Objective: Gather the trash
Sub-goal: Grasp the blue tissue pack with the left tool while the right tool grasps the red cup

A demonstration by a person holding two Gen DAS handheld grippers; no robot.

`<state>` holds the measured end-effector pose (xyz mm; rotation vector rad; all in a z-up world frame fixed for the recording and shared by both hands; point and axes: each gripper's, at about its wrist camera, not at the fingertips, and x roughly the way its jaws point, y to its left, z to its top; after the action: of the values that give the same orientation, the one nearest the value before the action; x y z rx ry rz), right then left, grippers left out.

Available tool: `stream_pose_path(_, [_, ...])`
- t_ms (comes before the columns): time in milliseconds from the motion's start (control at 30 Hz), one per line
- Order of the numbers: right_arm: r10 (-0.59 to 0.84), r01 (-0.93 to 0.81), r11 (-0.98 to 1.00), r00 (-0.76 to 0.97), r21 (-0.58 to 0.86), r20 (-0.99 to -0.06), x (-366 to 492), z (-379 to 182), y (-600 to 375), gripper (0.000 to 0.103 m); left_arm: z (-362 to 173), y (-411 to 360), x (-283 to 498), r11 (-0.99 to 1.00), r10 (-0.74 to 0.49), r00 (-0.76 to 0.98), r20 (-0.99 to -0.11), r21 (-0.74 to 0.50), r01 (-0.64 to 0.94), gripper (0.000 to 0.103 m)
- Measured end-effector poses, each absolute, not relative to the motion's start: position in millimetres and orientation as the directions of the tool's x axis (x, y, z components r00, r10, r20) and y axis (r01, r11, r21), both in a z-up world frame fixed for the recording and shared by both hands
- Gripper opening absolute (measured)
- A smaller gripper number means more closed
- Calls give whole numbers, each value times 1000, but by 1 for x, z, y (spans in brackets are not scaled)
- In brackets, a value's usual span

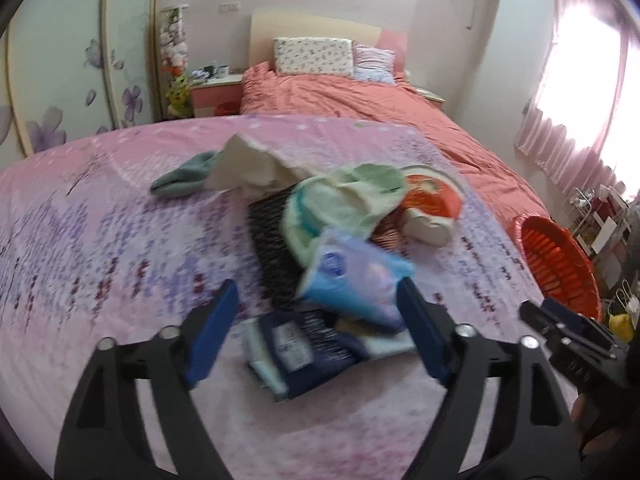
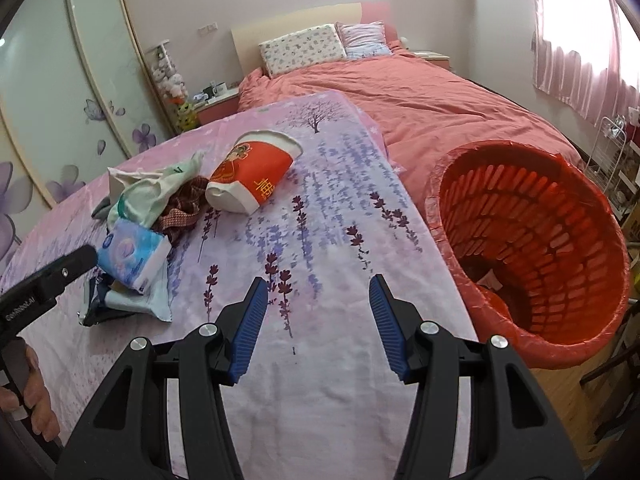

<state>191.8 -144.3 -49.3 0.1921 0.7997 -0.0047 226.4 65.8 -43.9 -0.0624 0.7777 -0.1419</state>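
Holding nothing, your left gripper (image 1: 318, 332) has its fingers spread wide over a blue-and-lilac plastic tissue pack (image 1: 356, 280) and a dark blue flat wrapper (image 1: 304, 354) on the pink floral bedsheet (image 1: 100, 240). Your right gripper (image 2: 318, 326) is likewise wide and empty. Nearby items: red-and-white paper cup (image 2: 252, 178) lying on its side; red slatted plastic basket (image 2: 532, 236), beside the bed's right edge.

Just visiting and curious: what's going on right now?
Left hand-held gripper open over blue tissue pack. Right hand-held gripper open, empty. Red bin beside bed, path unobstructed.
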Motion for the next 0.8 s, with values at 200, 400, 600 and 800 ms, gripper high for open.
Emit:
stream_pose_path(200, [66, 82, 982, 688, 168, -722, 193, -54, -145, 54, -62, 29, 241, 990, -113, 671, -733, -22, 142, 87])
stream_pose_path(400, [72, 83, 981, 681, 174, -729, 195, -57, -146, 54, -76, 17, 249, 990, -45, 663, -748, 55, 130, 75])
stream_pose_path(600, [79, 67, 983, 681, 169, -728, 198, -57, -140, 54, -68, 45, 240, 995, -66, 678, -732, 2, 99, 73])
stream_pose_path(800, [90, 52, 984, 680, 170, -728, 208, -58, -127, 54, -64, 102, 238, 999, 33, 690, -723, 20, -27, 74])
